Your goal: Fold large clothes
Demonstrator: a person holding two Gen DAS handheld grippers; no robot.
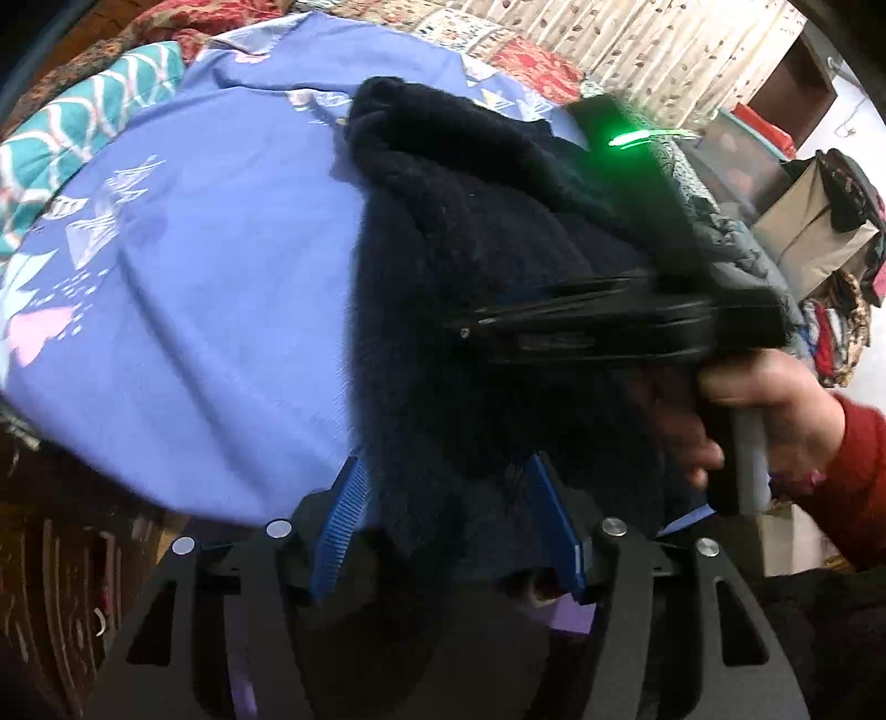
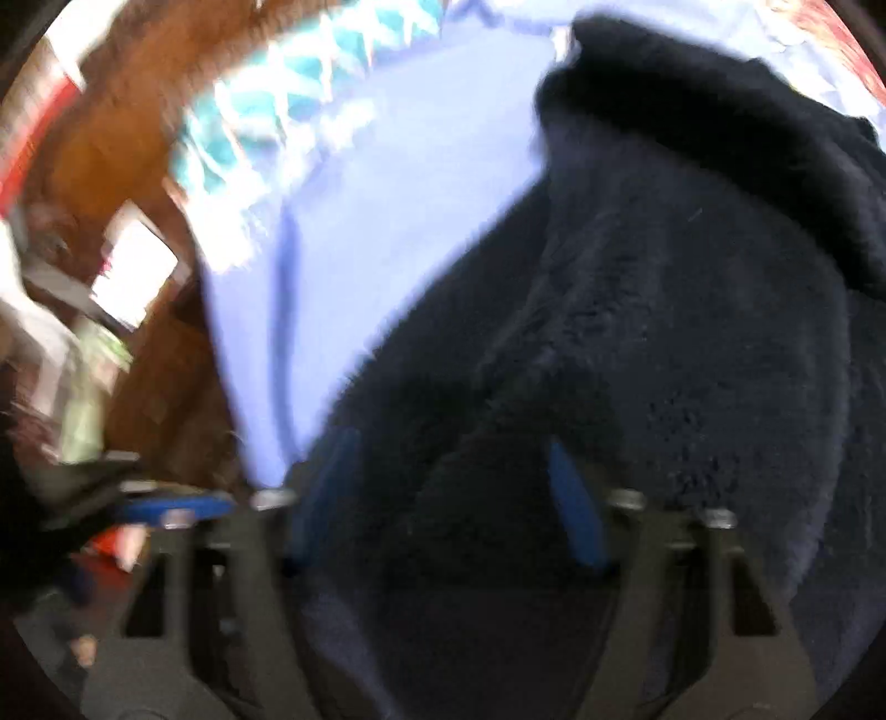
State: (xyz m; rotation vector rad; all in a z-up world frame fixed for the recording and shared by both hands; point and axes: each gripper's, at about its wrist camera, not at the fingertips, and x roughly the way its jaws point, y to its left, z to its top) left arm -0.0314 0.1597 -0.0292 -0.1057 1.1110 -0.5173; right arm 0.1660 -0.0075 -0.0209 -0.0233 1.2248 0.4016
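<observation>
Dark navy fleece garment (image 1: 487, 232), bunched rather than flat, lying on a lavender-blue printed bedsheet (image 1: 221, 310) toward the bed's right side. Long axis running from the near edge of the bed, where the fabric hangs over toward the cameras, up and away to a rolled, thick end (image 1: 387, 105) pointing at the far side of the bed. Same garment (image 2: 692, 310) filling most of the right wrist view, its rolled end at the upper right, sheet (image 2: 387, 221) to its left.

Left gripper (image 1: 443, 531) with blue-padded fingers (image 1: 343, 526) standing apart and a thick fold of the fleece between them; cannot tell whether the pads actually pinch the cloth. Right gripper (image 2: 448, 498) likewise set apart around a mass of fleece, badly blurred, grasp not readable. Right gripper body (image 1: 598, 327) also seen from the left wrist, lying across the garment, held by the person's right hand (image 1: 775, 421) in a red sleeve, a green light (image 1: 626, 138) glowing above it.

Teal-and-white patterned cloth (image 1: 83, 149) at the bed's far left corner; patchwork quilt (image 1: 498, 50) along the far edge; leaf-print curtain (image 1: 664, 50) beyond.
</observation>
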